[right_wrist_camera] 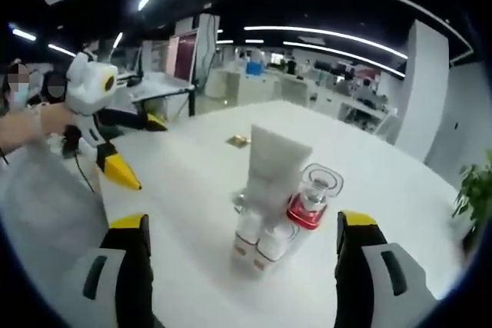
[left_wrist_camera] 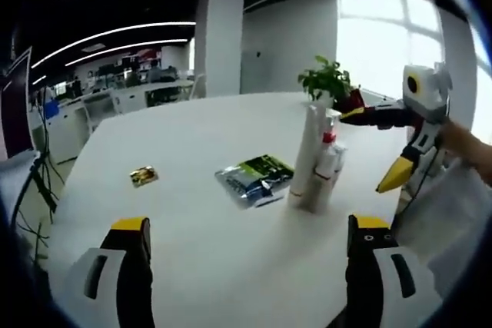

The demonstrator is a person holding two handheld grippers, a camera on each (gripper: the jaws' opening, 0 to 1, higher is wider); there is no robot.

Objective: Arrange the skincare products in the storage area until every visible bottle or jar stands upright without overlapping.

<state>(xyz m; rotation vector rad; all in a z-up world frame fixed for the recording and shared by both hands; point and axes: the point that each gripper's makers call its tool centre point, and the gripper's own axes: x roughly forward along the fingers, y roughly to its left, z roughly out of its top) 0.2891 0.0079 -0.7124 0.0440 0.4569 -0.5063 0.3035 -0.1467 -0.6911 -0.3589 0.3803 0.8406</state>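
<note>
Left gripper view: the left tool (left_wrist_camera: 250,240) stands released, its two yellow-tipped jaws wide apart above the white desk (left_wrist_camera: 177,190) and holding nothing. Ahead and to the right, a tight cluster of skincare products stands upright on the desk: a tall white tube (left_wrist_camera: 309,151), a bottle with a red collar (left_wrist_camera: 329,140) just behind it, and small white bottles (left_wrist_camera: 327,170) pressed against its base. Just left of the cluster lies a flat green-and-black sachet (left_wrist_camera: 255,178); farther left, well apart, lies a small gold packet (left_wrist_camera: 144,176). A potted plant (left_wrist_camera: 329,81) stands at the far edge of the desk. The right tool (left_wrist_camera: 380,147) enters from the right, jaws spread and empty, near the cluster but not touching it.

Right gripper view: the right tool (right_wrist_camera: 242,240) is likewise released, its jaws flanking the same cluster without contact. Here the white tube (right_wrist_camera: 275,163) stands on its cap, the clear bottle with the red collar (right_wrist_camera: 311,197) is just beside it, and two small white bottles (right_wrist_camera: 263,243) stand in front. The left tool (right_wrist_camera: 134,151) shows at the left, jaws parted, held by a person's hand (right_wrist_camera: 46,120).
</note>
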